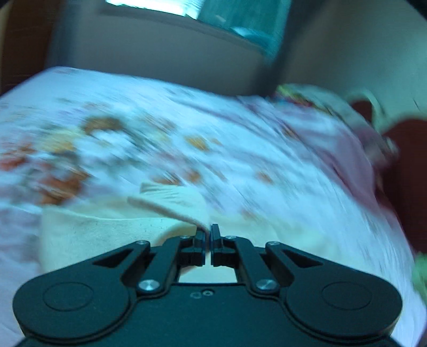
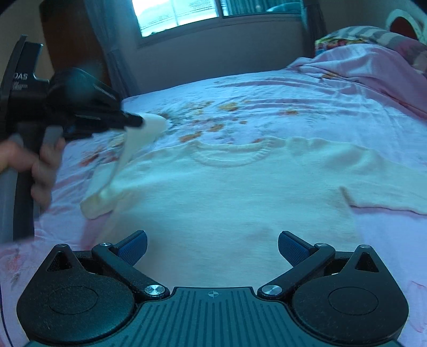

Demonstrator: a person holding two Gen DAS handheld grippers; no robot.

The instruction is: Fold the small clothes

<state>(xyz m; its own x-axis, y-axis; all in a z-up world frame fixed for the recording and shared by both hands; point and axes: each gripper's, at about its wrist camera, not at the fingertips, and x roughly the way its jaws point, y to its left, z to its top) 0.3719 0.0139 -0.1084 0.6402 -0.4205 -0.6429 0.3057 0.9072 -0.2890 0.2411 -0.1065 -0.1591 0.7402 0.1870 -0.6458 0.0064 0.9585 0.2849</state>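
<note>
Cream sweater (image 2: 226, 197) lay flat on bed (image 2: 280, 90), front up, neckline toward far side, body spread across flowered sheet. Left tongs (image 2: 140, 120) clamped on cuff end of one sleeve (image 2: 128, 152), lifted off sheet w/ fabric hanging in a loose strip down to shoulder area; seen in own view as jaws pressed together on thin cream edge (image 1: 208, 236). Blurred heavily in left view, so prob. mid-swing; direction impossible to tell from one frame. Right tongs (image 2: 212, 247) spread wide, empty, poised low over hem/lower body of sweater, not touching cloth as far as visible. Other sleeve (image 2: 373, 173) stretched out flat to right side, unfolded.

Progress, by judgement: early. Garment laid out and smoothed, first sleeve picked up but not yet laid across chest. Left to do: bring held sleeve inward over body, release; same w/ opposite sleeve; then fold body up from hem, maybe once more for compact stack. No creases or folded layers visible in body yet.

Pink blanket (image 2: 360, 69) bunched at far right corner of bed, well apart from sweater. Window (image 2: 181, 13) behind, backlit, so colours washed blue; knit texture visible only near collar.
</note>
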